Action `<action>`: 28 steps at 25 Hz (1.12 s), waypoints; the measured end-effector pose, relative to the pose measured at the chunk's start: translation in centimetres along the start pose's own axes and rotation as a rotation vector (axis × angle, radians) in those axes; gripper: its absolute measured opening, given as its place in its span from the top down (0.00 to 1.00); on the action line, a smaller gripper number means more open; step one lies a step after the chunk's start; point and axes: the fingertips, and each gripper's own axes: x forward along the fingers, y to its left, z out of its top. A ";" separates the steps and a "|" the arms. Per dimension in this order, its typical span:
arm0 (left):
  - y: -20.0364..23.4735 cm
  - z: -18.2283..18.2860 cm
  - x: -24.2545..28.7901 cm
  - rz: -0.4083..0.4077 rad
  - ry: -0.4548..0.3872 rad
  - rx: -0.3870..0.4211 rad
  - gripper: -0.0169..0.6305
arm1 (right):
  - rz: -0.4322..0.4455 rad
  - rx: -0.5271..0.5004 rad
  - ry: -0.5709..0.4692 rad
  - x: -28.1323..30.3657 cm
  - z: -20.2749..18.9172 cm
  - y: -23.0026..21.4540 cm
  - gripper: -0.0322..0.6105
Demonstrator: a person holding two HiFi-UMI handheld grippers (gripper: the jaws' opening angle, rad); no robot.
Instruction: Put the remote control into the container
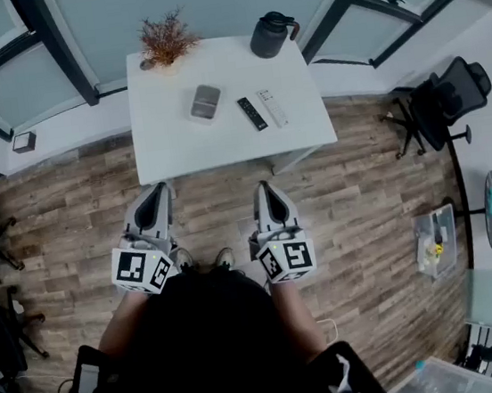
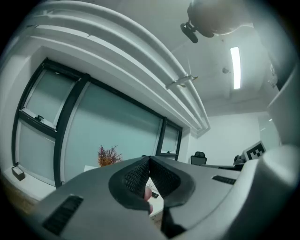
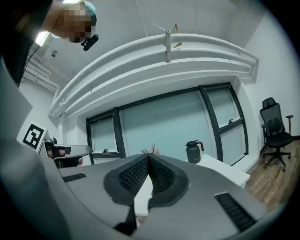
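Note:
A black remote control point(image 1: 252, 114) lies on the white table point(image 1: 176, 146), with a white remote point(image 1: 272, 108) just right of it. A small grey container point(image 1: 206, 103) sits to their left. Both grippers are held level over the wooden floor, short of the table's near edge and well apart from these things. The left gripper point(image 1: 157, 187) has its jaw tips together point(image 2: 149, 158) and holds nothing. Likewise, the right gripper point(image 1: 263, 184) is shut and empty point(image 3: 148, 157).
A dried plant point(image 1: 167, 40) and a black kettle point(image 1: 271, 35) stand at the table's far edge by the windows. A black office chair point(image 1: 449, 97) is to the right, another chair at the left wall. Wooden floor surrounds the table.

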 end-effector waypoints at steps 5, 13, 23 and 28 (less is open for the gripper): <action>0.1 -0.2 -0.4 -0.010 0.005 0.000 0.96 | -0.006 -0.004 -0.001 -0.2 -0.3 0.3 0.95; 1.5 0.4 -1.6 -0.041 0.004 -0.003 0.96 | -0.020 0.013 0.006 0.0 -1.1 2.4 0.95; 4.7 1.0 -3.9 -0.099 0.005 0.018 0.96 | -0.100 0.005 -0.004 0.3 -2.2 4.6 0.95; 5.9 0.8 -4.0 -0.100 0.010 -0.003 0.96 | -0.134 -0.004 0.020 0.3 -2.9 4.7 0.95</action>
